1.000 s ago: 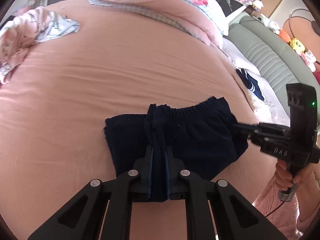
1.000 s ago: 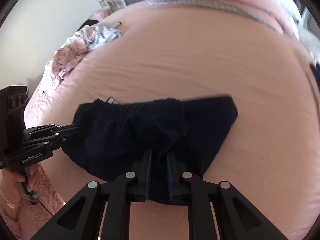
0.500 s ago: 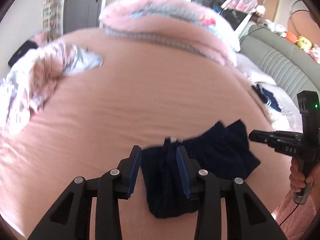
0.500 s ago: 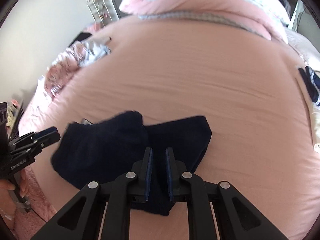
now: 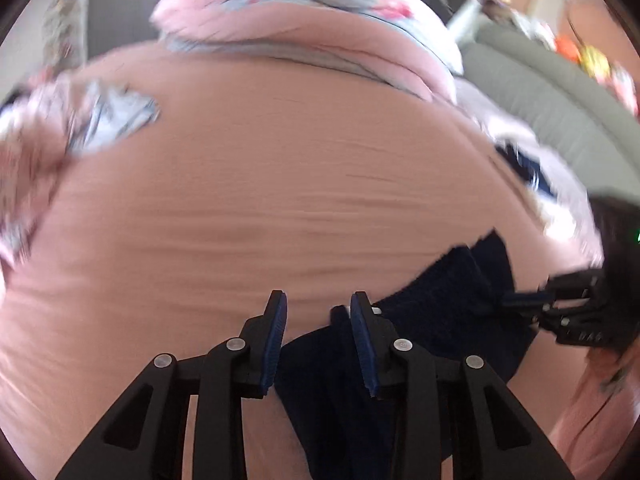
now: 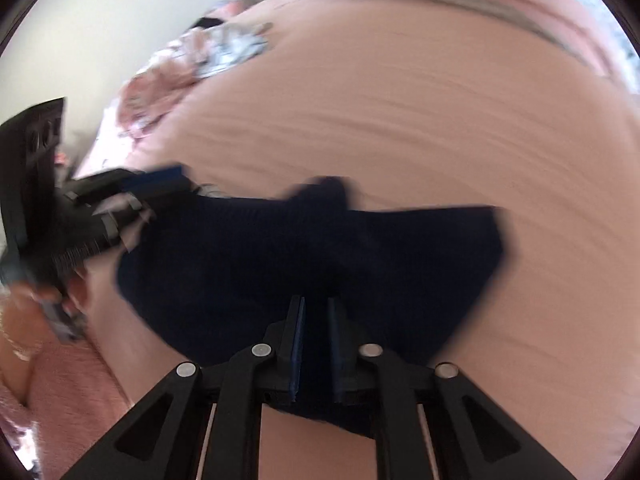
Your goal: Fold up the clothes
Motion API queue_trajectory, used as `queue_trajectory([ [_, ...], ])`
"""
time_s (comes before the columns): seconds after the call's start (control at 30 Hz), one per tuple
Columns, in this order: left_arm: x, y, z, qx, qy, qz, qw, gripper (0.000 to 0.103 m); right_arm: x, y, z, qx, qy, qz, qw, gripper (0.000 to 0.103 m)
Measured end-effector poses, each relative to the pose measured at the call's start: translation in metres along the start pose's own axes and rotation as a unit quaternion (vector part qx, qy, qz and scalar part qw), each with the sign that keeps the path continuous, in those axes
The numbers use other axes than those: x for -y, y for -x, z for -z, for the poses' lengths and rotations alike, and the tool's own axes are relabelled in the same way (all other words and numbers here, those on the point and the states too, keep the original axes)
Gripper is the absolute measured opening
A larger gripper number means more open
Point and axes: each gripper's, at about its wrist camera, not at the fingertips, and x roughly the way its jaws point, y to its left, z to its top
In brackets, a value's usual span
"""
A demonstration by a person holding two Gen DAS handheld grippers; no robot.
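Left wrist view: left gripper [image 5: 318, 334] fills the lower middle of the frame, its jaws spread apart with nothing between them; dark cloth sits just under and right of the right finger.
Shorts: navy shorts [image 5: 452, 312] lie on the pink bed [image 5: 280, 168], lower right of this frame, bunched and partly doubled over.
Right gripper, seen from the left: right gripper [image 5: 516, 302] enters at the right edge, its tips at the shorts' edge; blur hides the gap.
Right wrist view: right gripper [image 6: 316, 344] at lower middle, jaws close together and pinching the near edge of the shorts [image 6: 320, 256], which spread across the frame's middle.
Left gripper, seen from the right: left gripper [image 6: 132, 196] at middle left, beside the shorts' left end, blurred.
Why held so: the right pinch likely anchors the cloth so a fold can be carried or smoothed; the freed left tool looks ready to regrip.
Other things: floral garment [image 5: 80, 128] at upper left; pink quilt [image 5: 304, 28] at the top.
Change from a second ago: the left jaws clamped the waistband then; they now stand wide and clear. The shorts lay spread flat; they are now shifted right and crumpled. The right pinch persists.
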Motion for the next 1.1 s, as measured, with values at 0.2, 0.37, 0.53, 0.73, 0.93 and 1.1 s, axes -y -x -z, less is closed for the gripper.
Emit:
queue_trajectory([
  [0.2, 0.014, 0.005, 0.014, -0.002, -0.003, -0.004, 1.0000, 0.031, -0.007, 0.026, 0.000, 0.062, -0.018, -0.002, 0.998, 0.022],
  [0.37, 0.028, 0.004, 0.025, -0.014, -0.022, -0.021, 0.9994, 0.032, -0.032, 0.006, -0.011, 0.058, 0.025, -0.009, 0.998, 0.023],
  [0.53, 0.009, 0.004, 0.025, -0.025, -0.004, -0.074, 0.9969, 0.050, -0.033, -0.016, 0.000, 0.024, 0.034, 0.061, 0.997, 0.023],
  [0.73, -0.014, 0.025, 0.017, -0.010, 0.117, -0.030, 0.9926, 0.051, 0.022, 0.034, 0.020, 0.076, -0.114, 0.022, 0.990, 0.043],
  [0.93, -0.016, 0.023, 0.042, -0.046, 0.203, 0.024, 0.9777, 0.051, 0.045, 0.013, 0.024, 0.033, -0.166, 0.010, 0.985, 0.045],
  [1.1, -0.027, 0.029, 0.048, -0.041, 0.241, 0.019, 0.9694, 0.054, 0.040, -0.005, 0.023, 0.022, -0.182, -0.029, 0.983, 0.046],
])
